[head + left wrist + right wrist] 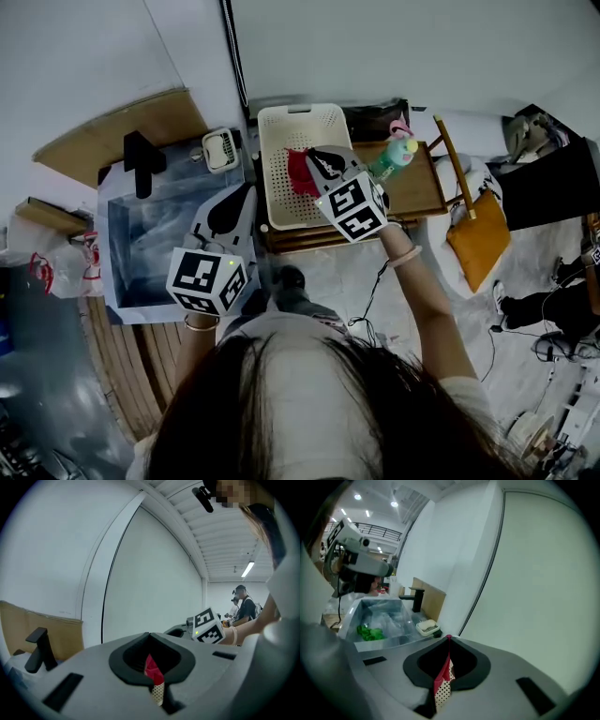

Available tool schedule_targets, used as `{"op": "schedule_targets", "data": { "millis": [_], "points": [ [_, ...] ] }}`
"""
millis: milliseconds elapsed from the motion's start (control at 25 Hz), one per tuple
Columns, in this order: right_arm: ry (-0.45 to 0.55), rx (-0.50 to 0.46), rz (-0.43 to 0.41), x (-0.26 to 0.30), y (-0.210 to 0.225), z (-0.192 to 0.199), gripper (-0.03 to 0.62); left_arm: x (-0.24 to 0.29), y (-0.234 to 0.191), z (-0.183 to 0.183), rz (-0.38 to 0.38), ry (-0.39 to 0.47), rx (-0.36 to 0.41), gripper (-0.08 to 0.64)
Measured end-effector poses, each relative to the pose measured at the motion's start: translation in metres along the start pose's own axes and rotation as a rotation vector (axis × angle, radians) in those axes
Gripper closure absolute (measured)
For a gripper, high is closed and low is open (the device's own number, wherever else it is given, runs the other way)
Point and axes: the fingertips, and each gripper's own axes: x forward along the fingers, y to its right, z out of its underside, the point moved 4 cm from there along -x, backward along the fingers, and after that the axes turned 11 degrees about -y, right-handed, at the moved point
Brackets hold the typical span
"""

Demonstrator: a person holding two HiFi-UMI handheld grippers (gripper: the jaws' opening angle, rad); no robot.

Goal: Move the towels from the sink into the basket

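Note:
A red towel (300,172) hangs over the white perforated basket (298,112), pinched in my right gripper (314,157), which is shut on it. In the right gripper view the red cloth (442,674) runs down from the meeting jaw tips (449,638), with the basket's dotted wall (442,694) below. My left gripper (250,189) hovers between the sink (114,202) and the basket's left side, its jaws (150,634) shut with nothing seen in them. A green towel (370,632) lies in the sink (379,642).
A black faucet (141,161) and a white soap dish (220,148) stand behind the sink. The basket rests on a wooden table (417,187) beside a green and pink toy (399,150). An orange bag (478,239) lies to the right. People (243,609) stand far off.

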Motion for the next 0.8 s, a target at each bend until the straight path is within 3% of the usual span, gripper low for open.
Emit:
{"op": "schedule_targets", "data": {
  "millis": [360, 800],
  "points": [
    [-0.156, -0.129, -0.05, 0.056, -0.006, 0.052, 0.56, 0.008, 0.005, -0.001, -0.039, -0.008, -0.018, 0.555],
    [-0.326, -0.133, -0.19, 0.095, -0.02, 0.108, 0.557, 0.005, 0.012, 0.005, -0.101, -0.018, -0.053, 0.555]
  ]
}}
